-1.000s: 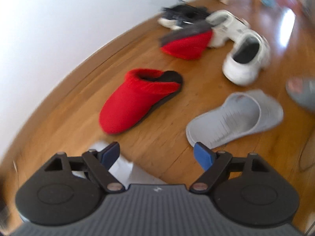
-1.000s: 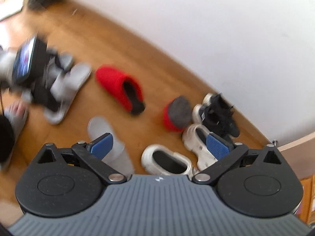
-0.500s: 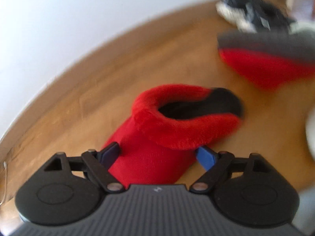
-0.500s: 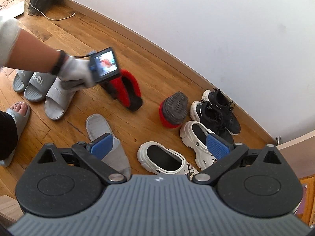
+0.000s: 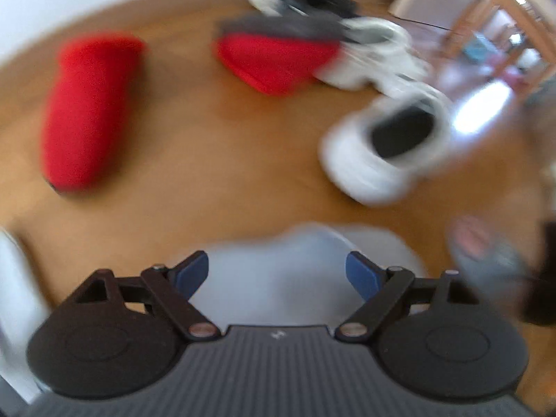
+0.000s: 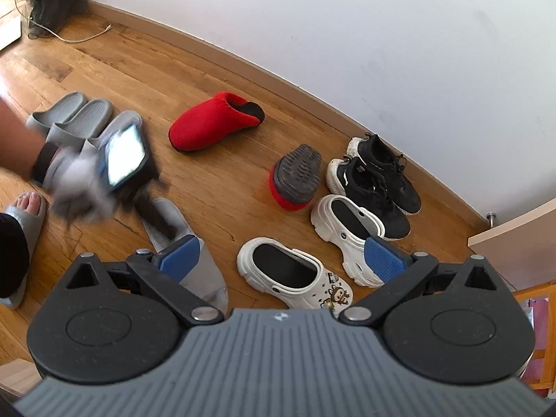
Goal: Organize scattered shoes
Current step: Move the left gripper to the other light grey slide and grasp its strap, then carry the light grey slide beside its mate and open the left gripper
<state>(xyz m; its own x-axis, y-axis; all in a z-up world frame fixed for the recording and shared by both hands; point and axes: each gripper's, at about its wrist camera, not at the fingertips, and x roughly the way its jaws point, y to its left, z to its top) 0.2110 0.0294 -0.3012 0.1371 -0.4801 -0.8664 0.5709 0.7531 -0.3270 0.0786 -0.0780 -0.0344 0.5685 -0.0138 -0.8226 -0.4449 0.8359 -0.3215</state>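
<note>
Fuzzy red slipper [image 6: 213,123] lies lengthwise along the wall (toe left); both hand-held grippers, left [image 5: 277,274] and right [image 6: 278,259], gape empty above the wood floor [image 6: 215,187].

Right gripper [image 6: 279,260]: body of dark grey ribbed plastic with a small pale logo at its front edge. Two round matte black housings flank it, each bearing a raised circular disc and a triangular cut-out at the outer corner. Black link arms pivot on silver rivets. Fingers [image 6: 179,259] carry blue rectangular pads.

Left gripper [image 5: 278,271]: same build, grey ribbed body, black housings, silver pivots, blue pads; picture blurred. From the right wrist view this unit shows a bright lit screen on its rear.

Left hand [image 6: 74,177]: pale grey glove, black band at the wrist, bare forearm skin.

Foot [image 6: 29,201]: bare toes in a grey slide; black trouser leg beside it.
</note>
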